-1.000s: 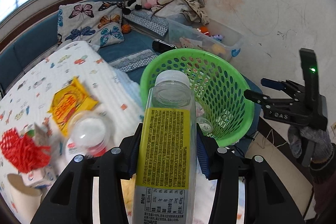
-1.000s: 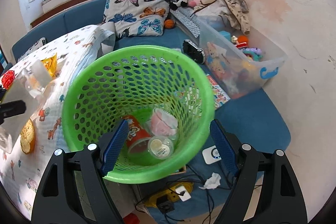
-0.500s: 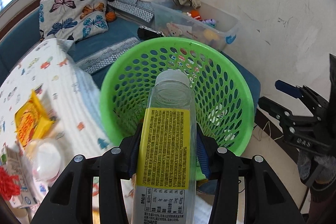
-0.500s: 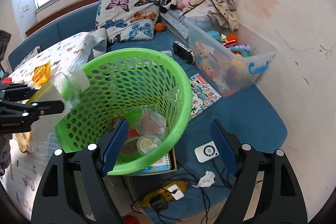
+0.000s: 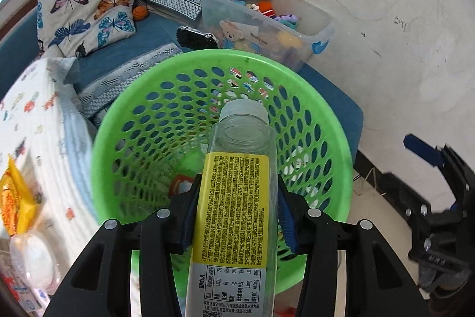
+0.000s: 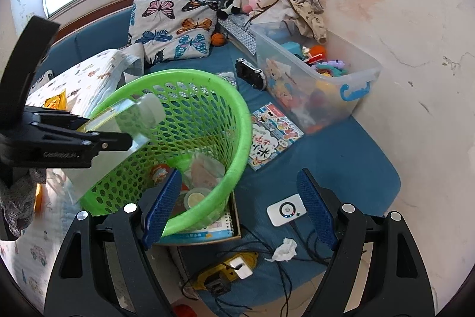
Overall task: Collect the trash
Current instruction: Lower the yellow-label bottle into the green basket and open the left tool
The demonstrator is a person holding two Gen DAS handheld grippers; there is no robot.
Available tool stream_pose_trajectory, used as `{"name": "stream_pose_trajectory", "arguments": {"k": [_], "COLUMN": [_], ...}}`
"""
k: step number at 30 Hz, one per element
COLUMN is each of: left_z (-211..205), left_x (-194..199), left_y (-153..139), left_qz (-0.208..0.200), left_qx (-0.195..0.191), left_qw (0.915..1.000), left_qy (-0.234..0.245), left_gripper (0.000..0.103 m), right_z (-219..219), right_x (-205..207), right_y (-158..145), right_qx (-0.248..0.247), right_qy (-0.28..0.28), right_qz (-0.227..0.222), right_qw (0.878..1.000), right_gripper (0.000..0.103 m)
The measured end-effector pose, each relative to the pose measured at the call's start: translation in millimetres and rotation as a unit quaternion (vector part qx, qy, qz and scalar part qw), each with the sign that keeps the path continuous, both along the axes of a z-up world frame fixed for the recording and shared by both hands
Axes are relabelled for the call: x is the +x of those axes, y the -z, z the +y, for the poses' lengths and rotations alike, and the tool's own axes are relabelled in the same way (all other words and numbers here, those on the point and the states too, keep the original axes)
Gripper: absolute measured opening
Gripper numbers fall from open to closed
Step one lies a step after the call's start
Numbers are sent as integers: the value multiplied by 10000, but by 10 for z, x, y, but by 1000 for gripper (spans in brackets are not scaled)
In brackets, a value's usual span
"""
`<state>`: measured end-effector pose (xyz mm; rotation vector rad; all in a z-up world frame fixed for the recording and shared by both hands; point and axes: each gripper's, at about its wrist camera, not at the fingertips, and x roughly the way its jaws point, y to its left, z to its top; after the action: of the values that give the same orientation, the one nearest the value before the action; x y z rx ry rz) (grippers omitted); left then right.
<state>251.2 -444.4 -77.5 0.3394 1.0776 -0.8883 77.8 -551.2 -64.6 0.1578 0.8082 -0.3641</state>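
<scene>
My left gripper (image 5: pixel 236 210) is shut on a clear plastic bottle (image 5: pixel 237 198) with a yellow label and a white cap. It holds the bottle over the mouth of the green perforated basket (image 5: pixel 335 144), cap pointing in. In the right wrist view the bottle (image 6: pixel 130 115) pokes over the basket's (image 6: pixel 237 115) left rim, held by the left gripper (image 6: pixel 118 138). Cups and wrappers (image 6: pixel 204 171) lie in the basket's bottom. My right gripper (image 6: pixel 237 207) is open and empty, to the right of the basket; it also shows in the left wrist view (image 5: pixel 439 189).
A patterned table cloth (image 5: pixel 38 138) at the left carries a yellow snack packet (image 5: pixel 13 198) and a plastic cup (image 5: pixel 32 257). A clear toy bin (image 6: pixel 320 82), a picture book (image 6: pixel 273 135), a white device (image 6: pixel 286 210), crumpled paper (image 6: pixel 285 250) and cables lie on the blue mat.
My left gripper has carried the bottle from above the table to over the basket's mouth. The right gripper has drawn back to the right, away from the basket.
</scene>
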Motion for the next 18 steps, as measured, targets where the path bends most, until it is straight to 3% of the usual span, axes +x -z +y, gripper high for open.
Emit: {"name": "stream_pose_trajectory", "arguments": {"k": [6, 8, 18], "left_z": [-118, -107, 291], "left_x": [49, 22, -164], "left_y": [14, -13, -304], "left_qz": [393, 413, 72], "left_qx": [-251, -404, -689], "left_qw": [9989, 9983, 9976], "left_qy": [-105, -96, -79], "left_gripper": [45, 51, 52], "right_z": [-34, -46, 175], "right_x": [-96, -127, -152], "right_y": [-68, -78, -129], "right_qx": [-82, -95, -95], "right_qy": [68, 94, -105], "right_qz": [-36, -48, -117], "right_qw": [9999, 9999, 9998], "right_gripper": [79, 79, 79]}}
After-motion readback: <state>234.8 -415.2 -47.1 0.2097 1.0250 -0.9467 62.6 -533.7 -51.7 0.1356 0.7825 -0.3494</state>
